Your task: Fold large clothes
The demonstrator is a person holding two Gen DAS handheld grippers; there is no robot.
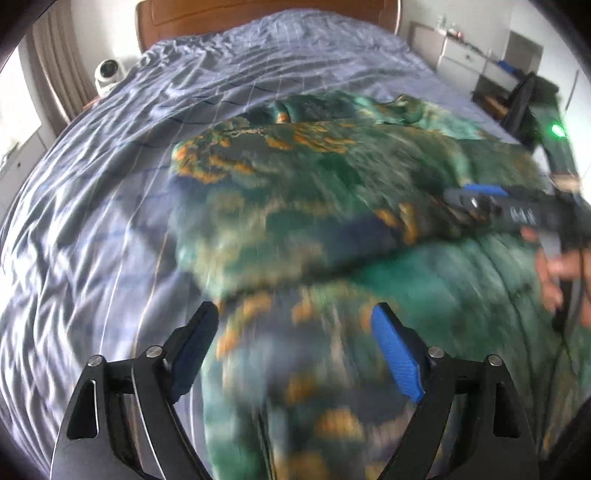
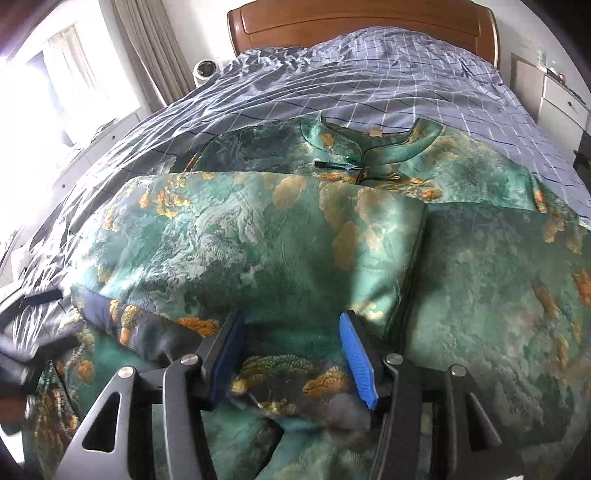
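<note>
A green dress point(image 2: 258, 240) with orange and gold patches lies on the bed, its stand-up collar point(image 2: 369, 147) toward the headboard. A lower part is folded up over the body, and its edge runs across the middle. My right gripper point(image 2: 291, 317) hovers low over the near edge of that fold. Its jaws are partly apart, and a dark bunch of the cloth point(image 2: 295, 387) lies loosely between the pads. My left gripper point(image 1: 295, 310) stands wide open above the dress point(image 1: 314, 192) with nothing gripped. In the blurred left wrist view the right gripper point(image 1: 458, 199) rests on the cloth, with a hand point(image 1: 557, 273) behind it.
The bed carries a blue-grey checked sheet point(image 2: 332, 81) that ends at a wooden headboard point(image 2: 362, 18). A round white device point(image 1: 109, 72) sits at the bed's far left corner. White drawers point(image 1: 465, 55) stand to the right, and curtains and a bright window are on the left.
</note>
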